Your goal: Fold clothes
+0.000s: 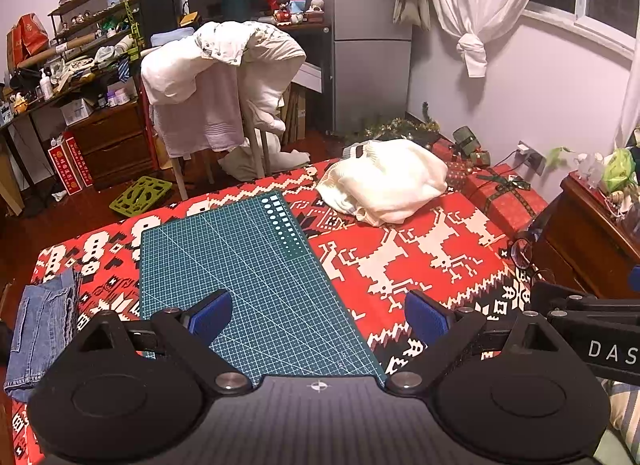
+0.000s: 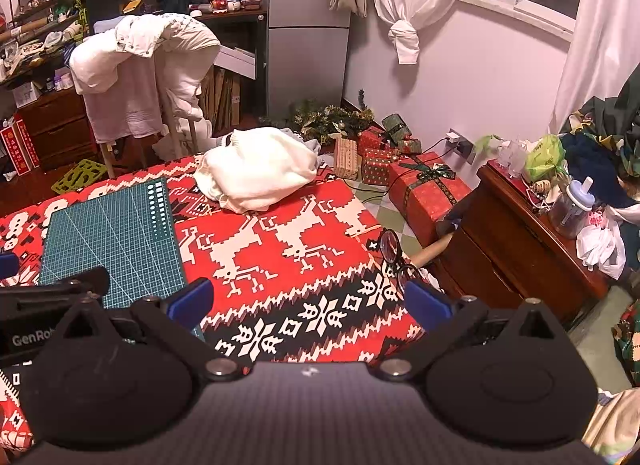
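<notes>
A crumpled white garment (image 1: 386, 181) (image 2: 258, 173) lies at the far side of the table, on the red patterned cloth (image 1: 420, 253) (image 2: 288, 265). A folded blue denim piece (image 1: 40, 337) rests at the table's left edge. My left gripper (image 1: 318, 315) hovers open over the near end of the green cutting mat (image 1: 244, 277) (image 2: 116, 233), nothing between its blue pads. My right gripper (image 2: 308, 301) is open too, above the cloth's near right part, empty. Each gripper's black body shows at the edge of the other's view.
Eyeglasses (image 2: 394, 253) (image 1: 522, 253) sit at the table's right edge. A chair draped with white clothes (image 1: 224, 77) (image 2: 136, 65) stands behind the table. Wrapped gift boxes (image 2: 424, 185) lie on the floor at right, beside a wooden dresser (image 2: 528, 249).
</notes>
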